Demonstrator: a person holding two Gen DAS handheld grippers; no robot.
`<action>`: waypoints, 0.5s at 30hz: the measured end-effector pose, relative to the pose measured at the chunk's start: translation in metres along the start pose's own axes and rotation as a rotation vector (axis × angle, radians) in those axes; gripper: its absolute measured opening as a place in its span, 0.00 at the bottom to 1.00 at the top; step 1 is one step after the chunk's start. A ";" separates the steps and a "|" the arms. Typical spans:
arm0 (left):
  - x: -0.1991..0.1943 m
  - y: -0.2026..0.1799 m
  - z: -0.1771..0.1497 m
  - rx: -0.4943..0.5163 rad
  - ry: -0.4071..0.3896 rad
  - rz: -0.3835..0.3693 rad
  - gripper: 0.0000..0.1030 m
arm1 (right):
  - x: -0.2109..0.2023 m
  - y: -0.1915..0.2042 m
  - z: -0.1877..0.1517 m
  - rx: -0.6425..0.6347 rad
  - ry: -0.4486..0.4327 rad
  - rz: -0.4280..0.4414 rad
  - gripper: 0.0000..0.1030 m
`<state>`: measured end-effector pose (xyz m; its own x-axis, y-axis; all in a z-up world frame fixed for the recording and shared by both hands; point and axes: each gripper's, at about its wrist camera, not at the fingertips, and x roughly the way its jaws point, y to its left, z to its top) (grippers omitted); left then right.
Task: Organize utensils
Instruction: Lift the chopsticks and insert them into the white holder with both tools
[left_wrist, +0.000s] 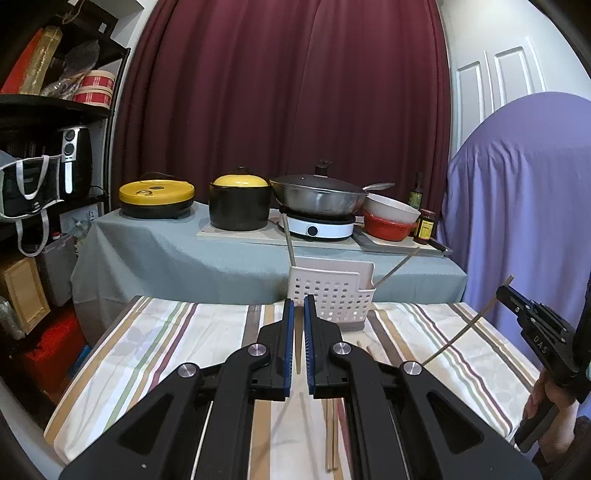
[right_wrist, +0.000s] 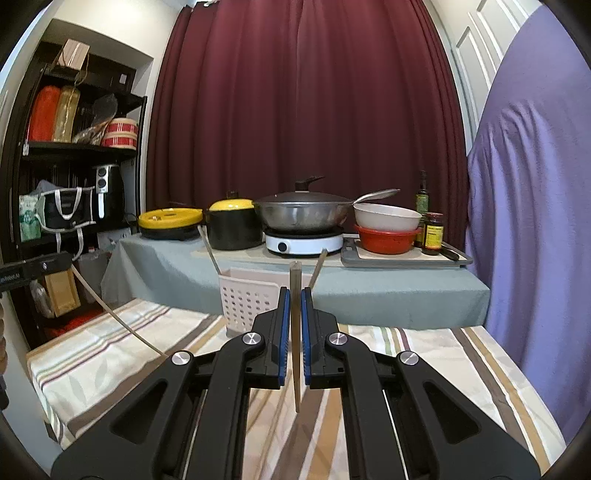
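A white perforated utensil holder (left_wrist: 334, 291) stands at the far edge of the striped table, with two chopsticks (left_wrist: 289, 240) sticking out of it. It also shows in the right wrist view (right_wrist: 247, 301). My right gripper (right_wrist: 295, 295) is shut on a chopstick (right_wrist: 295, 332), held upright above the table; from the left wrist view that gripper (left_wrist: 508, 286) and chopstick (left_wrist: 465, 332) are at the right. My left gripper (left_wrist: 299, 302) is shut on a thin chopstick that shows in the right wrist view (right_wrist: 110, 310). Two more chopsticks (left_wrist: 330, 435) lie on the table.
Behind the striped tablecloth (left_wrist: 177, 332) is a grey-covered table (left_wrist: 166, 254) with a yellow-lidded cooker (left_wrist: 157, 197), black pot (left_wrist: 240, 203), wok (left_wrist: 317, 197) on an induction hob, bowls (left_wrist: 389, 218) and bottles. A black shelf (left_wrist: 44, 147) stands left; a purple-draped object (left_wrist: 517, 206) right.
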<state>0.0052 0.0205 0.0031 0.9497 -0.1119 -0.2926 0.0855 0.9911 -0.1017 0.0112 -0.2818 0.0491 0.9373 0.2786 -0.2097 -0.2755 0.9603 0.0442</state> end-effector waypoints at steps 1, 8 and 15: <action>0.003 0.001 0.004 -0.005 0.000 -0.007 0.06 | 0.003 0.000 0.004 0.002 -0.006 0.003 0.06; 0.025 0.005 0.045 0.003 -0.033 -0.039 0.06 | 0.036 -0.003 0.046 -0.005 -0.079 0.035 0.06; 0.050 0.003 0.095 0.025 -0.139 -0.044 0.06 | 0.080 -0.009 0.085 -0.005 -0.133 0.064 0.06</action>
<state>0.0819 0.0252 0.0786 0.9772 -0.1465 -0.1539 0.1342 0.9871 -0.0874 0.1069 -0.2667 0.1146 0.9378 0.3388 -0.0751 -0.3360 0.9406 0.0481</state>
